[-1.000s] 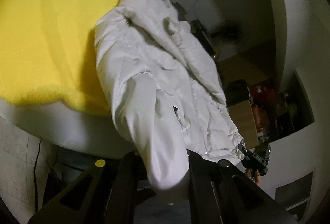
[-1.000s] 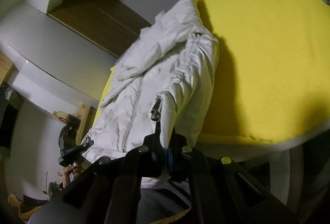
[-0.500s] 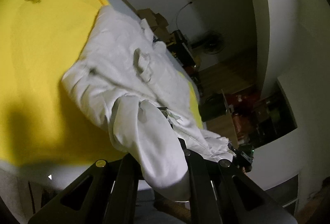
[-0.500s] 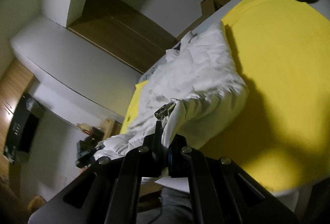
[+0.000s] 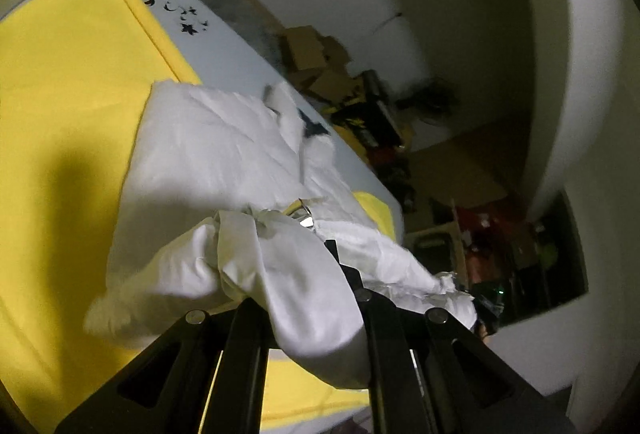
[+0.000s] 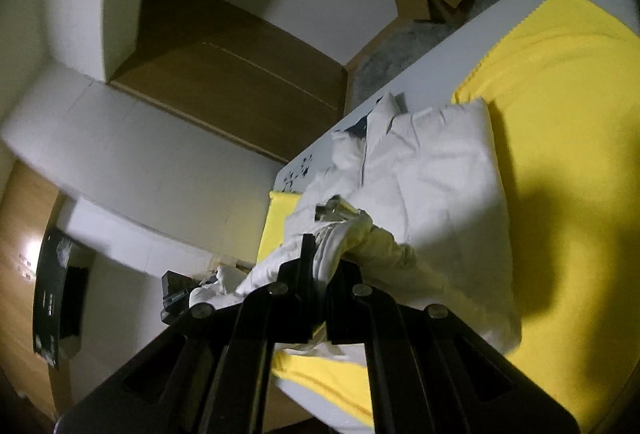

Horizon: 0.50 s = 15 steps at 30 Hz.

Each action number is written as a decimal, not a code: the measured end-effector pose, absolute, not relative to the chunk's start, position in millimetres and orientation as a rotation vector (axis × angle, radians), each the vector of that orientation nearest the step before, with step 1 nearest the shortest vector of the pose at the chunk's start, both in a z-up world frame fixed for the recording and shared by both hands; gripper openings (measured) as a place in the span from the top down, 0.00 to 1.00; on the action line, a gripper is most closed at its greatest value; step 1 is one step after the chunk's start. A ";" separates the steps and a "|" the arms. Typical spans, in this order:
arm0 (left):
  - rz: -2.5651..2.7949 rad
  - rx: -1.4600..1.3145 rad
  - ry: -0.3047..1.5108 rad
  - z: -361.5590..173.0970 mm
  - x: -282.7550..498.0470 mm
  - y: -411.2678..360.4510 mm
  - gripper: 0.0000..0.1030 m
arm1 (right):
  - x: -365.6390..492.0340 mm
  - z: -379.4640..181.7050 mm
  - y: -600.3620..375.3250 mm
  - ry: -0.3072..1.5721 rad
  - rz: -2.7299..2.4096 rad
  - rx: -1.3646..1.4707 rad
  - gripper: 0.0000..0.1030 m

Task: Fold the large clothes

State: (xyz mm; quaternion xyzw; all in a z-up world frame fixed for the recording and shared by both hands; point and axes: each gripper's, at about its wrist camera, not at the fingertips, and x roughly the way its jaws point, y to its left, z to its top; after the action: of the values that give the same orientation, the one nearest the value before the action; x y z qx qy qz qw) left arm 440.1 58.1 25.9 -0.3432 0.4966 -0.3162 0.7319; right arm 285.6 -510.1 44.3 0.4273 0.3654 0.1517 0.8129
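A white padded jacket lies across the yellow cloth on the white table, its collar at the far edge. My left gripper is shut on a bunched end of the jacket, and the fabric drapes over its fingers and hides the tips. In the right wrist view the same jacket spreads over the yellow cloth. My right gripper is shut on a gathered fold of the jacket near a metal zip pull. Each gripper shows small at the edge of the other's view, at the jacket's other bottom corner.
The white table has black star prints along its far edge. Cardboard boxes and clutter stand on the floor beyond it. A brown cabinet and a dark screen line the wall on the right gripper's side.
Both grippers have risen and moved forward over the table with the jacket's bottom end. The jacket hung off the near edge before; now its lower half folds up over the part lying on the cloth.
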 end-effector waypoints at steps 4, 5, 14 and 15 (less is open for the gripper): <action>-0.633 -0.787 1.145 9.6 502.7 40.6 0.95 | 348.3 31.8 -531.1 0.826 0.288 0.951 0.97; -0.620 -0.793 1.158 3.4 517.5 36.2 0.95 | 364.6 24.9 -537.0 0.837 0.276 0.968 0.97; -0.523 -0.872 1.209 -73.5 613.4 5.7 0.94 | 457.5 -43.2 -574.9 0.872 0.196 1.109 0.97; -0.519 -0.885 1.213 -79.5 618.9 4.8 0.94 | 464.1 -51.3 -578.5 0.876 0.187 1.121 0.97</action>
State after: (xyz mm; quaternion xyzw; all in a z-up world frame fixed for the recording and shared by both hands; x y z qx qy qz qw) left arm 618.9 4.8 -79.5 -0.3973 0.5448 -0.2331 0.7008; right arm 464.1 -578.5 -51.3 0.5136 0.4015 0.0857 0.7534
